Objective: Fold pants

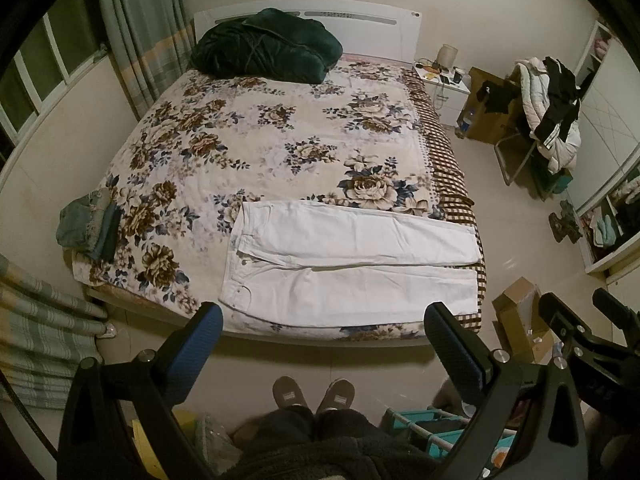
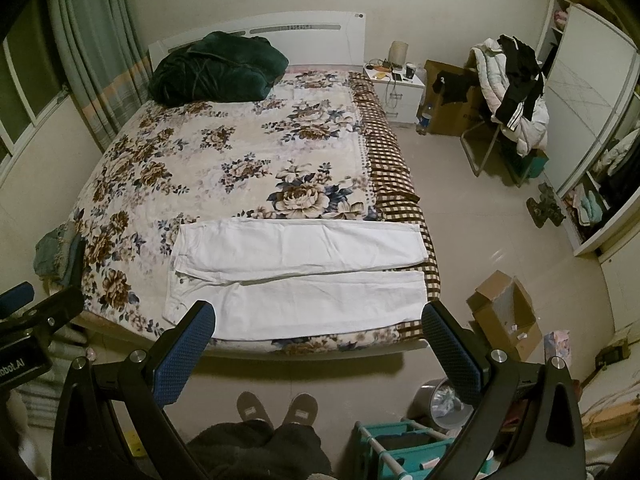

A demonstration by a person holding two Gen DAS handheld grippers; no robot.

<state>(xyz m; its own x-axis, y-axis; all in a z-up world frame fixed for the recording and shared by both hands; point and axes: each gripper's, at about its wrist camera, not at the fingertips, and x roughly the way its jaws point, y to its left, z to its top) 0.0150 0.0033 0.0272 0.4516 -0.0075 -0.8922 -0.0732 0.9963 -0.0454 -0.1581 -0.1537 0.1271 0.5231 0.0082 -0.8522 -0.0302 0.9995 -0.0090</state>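
Here: white pants (image 1: 352,268) flat at bed edge (image 1: 320,336); both tools agape, clear.

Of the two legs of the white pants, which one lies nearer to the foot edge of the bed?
The lower leg, beside the bed's front edge and closest to both grippers; the other leg lies farther up the floral blanket.

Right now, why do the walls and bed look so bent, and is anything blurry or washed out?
Left wrist view: the fisheye lens bows the bed and walls, with black corners; dim warm indoor light; the white pants stay sharp, not blown out. Right wrist view: same curving; the wardrobe edge bends strongly, the floor shows faint glare, and the right gripper looks oversized.
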